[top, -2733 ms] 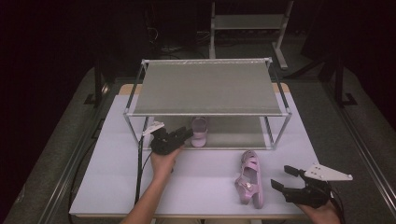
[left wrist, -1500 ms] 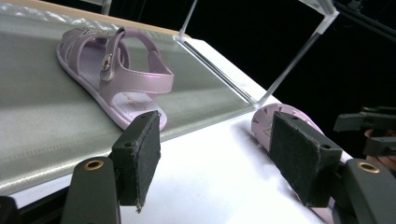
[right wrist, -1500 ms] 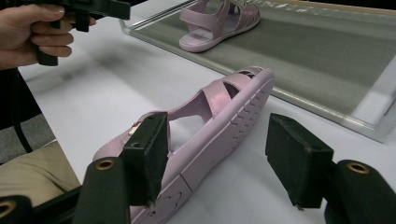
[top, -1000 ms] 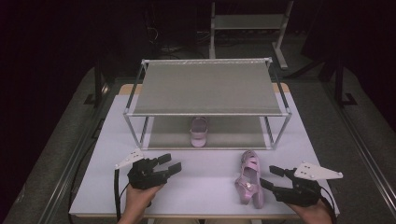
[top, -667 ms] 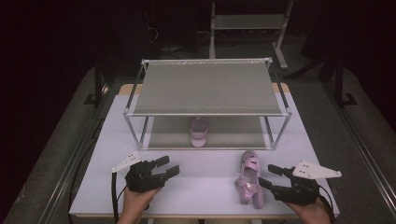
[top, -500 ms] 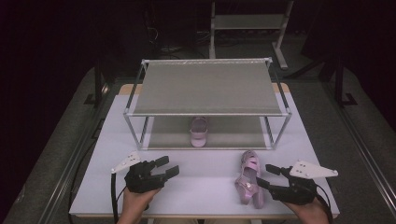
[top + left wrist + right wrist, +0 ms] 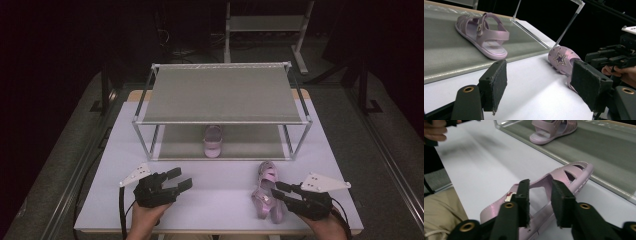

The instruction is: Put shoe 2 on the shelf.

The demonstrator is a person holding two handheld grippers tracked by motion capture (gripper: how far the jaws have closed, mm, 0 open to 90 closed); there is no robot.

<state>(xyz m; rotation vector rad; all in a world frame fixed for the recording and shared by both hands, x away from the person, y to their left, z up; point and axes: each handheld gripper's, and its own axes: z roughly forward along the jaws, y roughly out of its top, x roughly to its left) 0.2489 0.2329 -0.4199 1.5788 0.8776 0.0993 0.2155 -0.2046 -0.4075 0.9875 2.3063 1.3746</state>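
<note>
Closing over the last moments, the right gripper (image 7: 280, 192) has edged in on the pink sandal (image 7: 267, 197) near the table's front right corner.

Its jaws stand narrow astride the sandal's strap, pads not plainly pressing. By the front left edge, the left gripper (image 7: 179, 179) hangs wide and empty above the table (image 7: 220, 180). A second sandal (image 7: 213, 141) rests on the rack's (image 7: 225, 97) lower shelf.
</note>
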